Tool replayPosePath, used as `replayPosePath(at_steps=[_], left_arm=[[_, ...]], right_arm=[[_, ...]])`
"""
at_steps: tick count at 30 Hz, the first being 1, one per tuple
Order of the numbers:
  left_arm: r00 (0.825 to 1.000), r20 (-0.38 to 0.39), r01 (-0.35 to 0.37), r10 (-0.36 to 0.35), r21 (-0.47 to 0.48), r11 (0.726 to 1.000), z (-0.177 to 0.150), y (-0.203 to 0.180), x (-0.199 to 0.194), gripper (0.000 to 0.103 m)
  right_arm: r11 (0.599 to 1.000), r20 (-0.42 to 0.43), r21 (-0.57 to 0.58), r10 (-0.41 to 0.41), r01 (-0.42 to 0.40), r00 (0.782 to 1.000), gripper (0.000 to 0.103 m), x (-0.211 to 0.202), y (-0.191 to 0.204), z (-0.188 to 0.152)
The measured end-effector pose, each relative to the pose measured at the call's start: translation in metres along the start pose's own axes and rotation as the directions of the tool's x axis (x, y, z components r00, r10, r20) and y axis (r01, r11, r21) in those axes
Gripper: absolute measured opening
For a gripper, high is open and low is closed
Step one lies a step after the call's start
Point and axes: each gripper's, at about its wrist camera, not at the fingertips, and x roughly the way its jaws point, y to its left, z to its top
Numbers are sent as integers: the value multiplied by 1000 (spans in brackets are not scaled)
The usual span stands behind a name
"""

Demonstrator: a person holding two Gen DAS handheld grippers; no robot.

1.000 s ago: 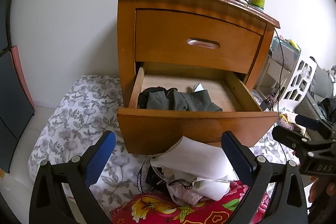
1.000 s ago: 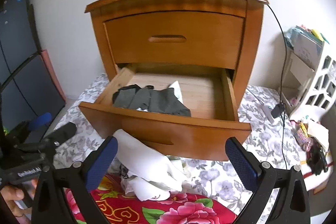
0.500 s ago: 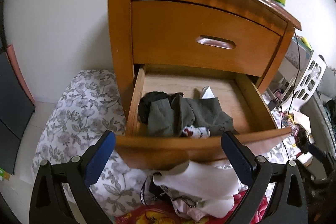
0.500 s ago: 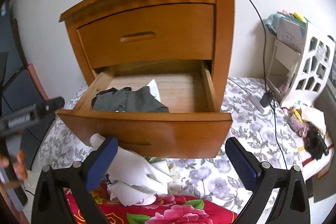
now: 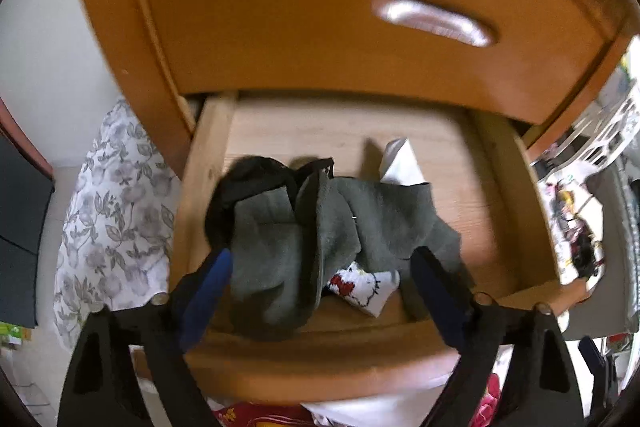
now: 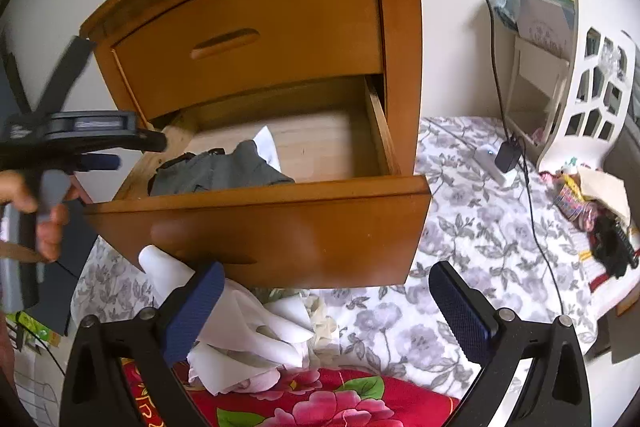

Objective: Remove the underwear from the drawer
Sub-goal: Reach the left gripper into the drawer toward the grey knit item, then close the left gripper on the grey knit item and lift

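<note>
Lower drawer (image 5: 516, 195) of the wooden nightstand (image 6: 396, 27) is pulled out; upper drawer (image 5: 320, 7) closed, its recessed handle (image 5: 436, 23) blurred in the left wrist view.

Inside the open drawer, toward its left and front: a heap of grey underwear (image 5: 316, 227), crumpled, with a black garment (image 5: 244, 183) under its back left edge. A small white piece with a red print (image 5: 360, 287) pokes out from under the grey heap at the front. A white folded item (image 5: 400, 163) stands behind the heap, against the bare wooden drawer floor.

Left gripper (image 5: 320, 279): jaws wide apart, blue pads either side of the grey heap, at the drawer's front rim. The left pad overlaps the heap's lower left edge in the view; contact cannot be confirmed. Nothing clamped. Seen from the right wrist camera, the same gripper (image 6: 136, 151) reaches in over the drawer's left front corner, with a hand (image 6: 36, 207) on its grip.

Right gripper (image 6: 328, 307): jaws wide apart, holding nothing, low in front of the drawer face, well clear of the underwear (image 6: 220, 171).

Below the drawer front: a loose pile of white cloth (image 6: 248, 327) on a red floral fabric (image 6: 320, 403). Grey-flowered sheet (image 6: 460, 227) covers the surface around the nightstand. A black cable (image 6: 492, 39) hangs down to a plug (image 6: 508, 155) on the right.
</note>
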Motion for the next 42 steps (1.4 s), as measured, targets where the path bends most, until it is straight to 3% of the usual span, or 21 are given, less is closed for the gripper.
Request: replayPosePath(at_steps=[6,8,12,14,18,23,24,26,34,42], left_arm=[[994,-107,-8,3,-47,999,11,-7,41,87],[991,-134,-30,23,-46,998,13,-10,52,77],[984,-167,-60,54,-33,998,14,-15,66,72],[981,-180,-73,69,-19,997,15,-18,70,61],[970,-219,-100,103,23,995,18,-25,79,52],[968,-226,-95,106,60,994,18,-31,80,32],[970,-222,-92,102,55,994,19,-31,80,29],[975,-210,-67,73,34,997,20,-28,78,13],[990,-132,-52,51,-1,999,11,-12,54,10],[996,49,-82,80,46,996,5,-17,1,10]], right_arm=[[999,-8,42,17,-17,1000,103,5,-12,-1],[998,-12,53,22,-21,1000,103,7,-16,-1],[998,-28,62,22,-20,999,103,13,-20,-4],[997,-32,65,29,-27,999,103,14,-20,-5],[998,-32,60,39,-37,999,103,15,-19,-5],[997,-34,57,47,-45,998,103,16,-18,-6],[997,-35,57,48,-46,998,103,16,-18,-6],[997,-35,57,48,-46,998,103,16,-18,-7],[997,-29,58,46,-44,999,103,12,-19,-8],[998,-24,54,45,-44,999,103,8,-17,-9]])
